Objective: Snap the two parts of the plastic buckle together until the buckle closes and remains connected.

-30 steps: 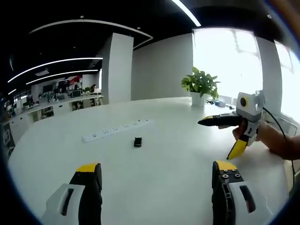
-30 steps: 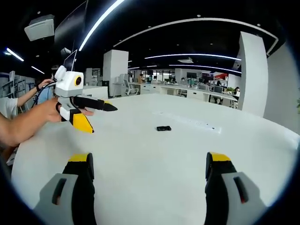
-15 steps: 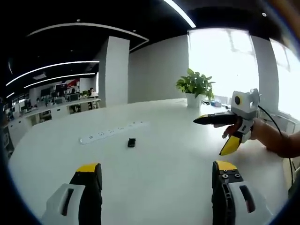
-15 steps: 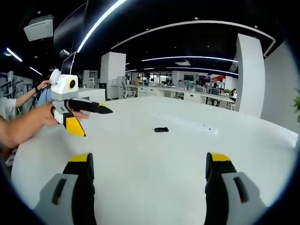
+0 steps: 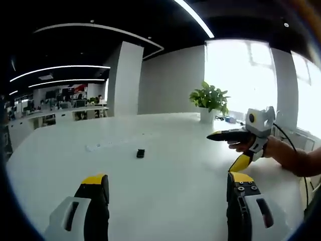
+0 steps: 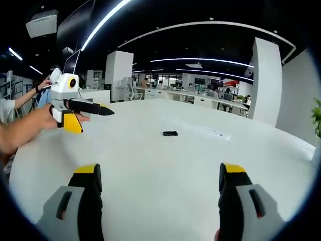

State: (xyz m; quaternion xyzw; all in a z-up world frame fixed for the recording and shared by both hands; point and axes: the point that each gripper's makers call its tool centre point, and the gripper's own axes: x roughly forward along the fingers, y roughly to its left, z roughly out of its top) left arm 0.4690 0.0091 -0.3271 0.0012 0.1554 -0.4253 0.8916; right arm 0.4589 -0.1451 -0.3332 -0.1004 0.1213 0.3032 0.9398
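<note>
The approach has not begun: the left gripper [image 5: 166, 187] and right gripper [image 6: 159, 175] both hang released, jaws wide, well apart from the buckle [image 5: 140, 153], a small dark piece lying mid-tabletop [image 5: 165, 150] near the power strip [image 5: 113, 143]. Next, probably, both must close in. The tabletop is white, in an open office, a plant [image 5: 210, 98] beyond the buckle.

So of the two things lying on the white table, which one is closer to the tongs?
The small black buckle, lying alone on the open table. The long white power strip lies beyond it, farther from both tongs, left and right.
</note>
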